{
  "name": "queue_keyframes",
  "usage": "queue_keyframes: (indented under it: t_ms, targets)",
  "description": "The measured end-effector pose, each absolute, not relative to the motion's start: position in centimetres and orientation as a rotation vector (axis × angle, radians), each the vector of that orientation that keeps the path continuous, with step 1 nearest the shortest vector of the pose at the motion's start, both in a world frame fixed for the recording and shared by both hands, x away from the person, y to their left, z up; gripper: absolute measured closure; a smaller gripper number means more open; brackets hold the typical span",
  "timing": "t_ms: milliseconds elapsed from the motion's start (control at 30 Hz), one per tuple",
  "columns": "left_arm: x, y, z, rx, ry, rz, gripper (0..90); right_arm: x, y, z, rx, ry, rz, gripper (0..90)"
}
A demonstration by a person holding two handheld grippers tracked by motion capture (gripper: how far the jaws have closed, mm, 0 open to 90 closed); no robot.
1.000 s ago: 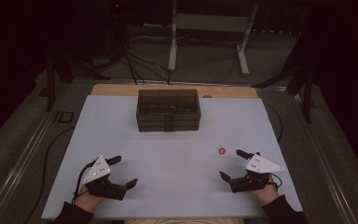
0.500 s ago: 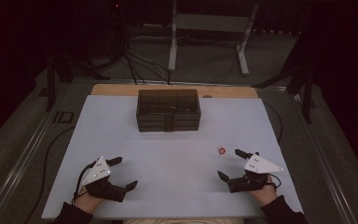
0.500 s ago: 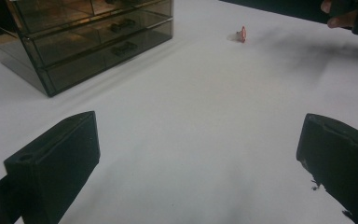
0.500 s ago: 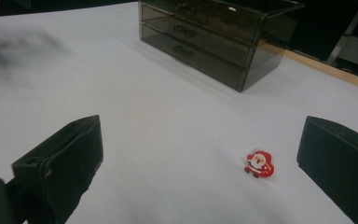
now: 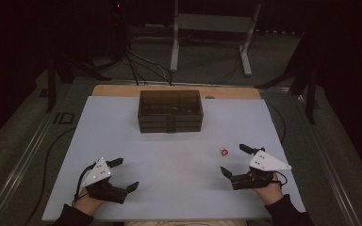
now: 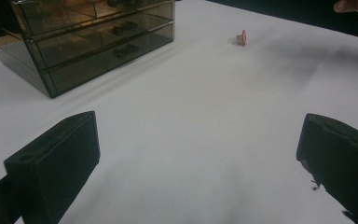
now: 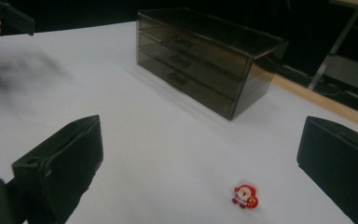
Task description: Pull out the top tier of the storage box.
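Santa (image 7: 245, 196), a tiny red and white toy, lies flat on the white table (image 5: 179, 155), just in front of the right gripper (image 5: 236, 161) and a little to its far side. In the right gripper view Santa sits between the two black jaws, nearer the right one, but nothing touches it. Both jaws there stand wide apart and hold nothing. The left gripper (image 5: 124, 175) rests near the front edge of the table, well away from Santa, and its jaws are wide apart too, with nothing in them. In the left gripper view Santa (image 6: 241, 38) is a small pink spot far off. A dark see-through box (image 5: 170, 110) with three drawers stands at the back of the table, all drawers pushed in.
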State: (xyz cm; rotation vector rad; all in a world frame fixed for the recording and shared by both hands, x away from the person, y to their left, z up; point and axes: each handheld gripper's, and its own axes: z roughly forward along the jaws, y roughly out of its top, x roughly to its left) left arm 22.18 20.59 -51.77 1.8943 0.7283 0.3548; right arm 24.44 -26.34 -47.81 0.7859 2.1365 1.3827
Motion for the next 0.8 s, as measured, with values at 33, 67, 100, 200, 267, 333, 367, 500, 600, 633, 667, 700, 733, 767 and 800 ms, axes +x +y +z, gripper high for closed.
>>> queue_keyframes:
  t_ms: [33,67,100,200,267,333,367,500,600,633,667,700,733,767,800]
  targets:
    - [22.2,20.6,-51.8,1.894,0.728,0.355,0.0,24.5,-26.3,-47.6,0.780,2.134,1.383,0.3]
    - [22.2,20.6,-51.8,1.893,0.729,0.354,0.0,24.5,-26.2,-47.5,0.773,2.133,1.384,0.3]
    - [22.2,20.6,-51.8,1.893,0.729,0.354,0.0,24.6,-26.2,-47.3,0.766,2.133,1.380,0.3]
    - [22.2,20.6,-51.8,1.899,0.726,0.356,0.0,24.7,-26.0,-47.0,0.757,2.130,1.385,0.3]
    - [22.2,20.6,-51.8,1.898,0.726,0.352,0.0,24.9,-25.5,-46.6,0.728,2.127,1.379,0.3]
    - [22.2,20.6,-51.8,1.899,0.725,0.351,0.0,24.9,-25.3,-46.5,0.719,2.127,1.379,0.3]
    - [22.2,20.6,-51.8,1.900,0.725,0.349,0.0,25.1,-24.8,-46.3,0.701,2.122,1.376,0.3]
    - [22.2,20.6,-51.8,1.900,0.724,0.352,0.0,25.5,-24.2,-45.9,0.667,2.121,1.363,0.3]
    - [22.2,20.6,-51.8,1.898,0.724,0.351,0.0,26.1,-23.5,-45.0,0.631,2.110,1.365,0.3]
    - [22.2,20.6,-51.8,1.899,0.724,0.351,0.0,26.3,-23.3,-44.8,0.622,2.108,1.363,0.3]
    - [22.2,20.6,-51.8,1.900,0.723,0.349,0.0,26.3,-23.3,-44.8,0.622,2.108,1.363,0.3]
    - [22.2,20.6,-51.8,1.899,0.724,0.348,0.0,26.6,-23.0,-44.3,0.598,2.105,1.351,0.3]
    - [22.2,20.6,-51.8,1.897,0.723,0.348,0.0,26.6,-23.0,-44.3,0.598,2.105,1.351,0.3]
    - [22.2,20.6,-51.8,1.896,0.723,0.346,0.0,27.0,-22.6,-43.8,0.569,2.100,1.332,0.3]
    - [22.2,20.6,-51.8,1.896,0.723,0.347,0.0,27.1,-22.5,-43.6,0.561,2.098,1.328,0.3]
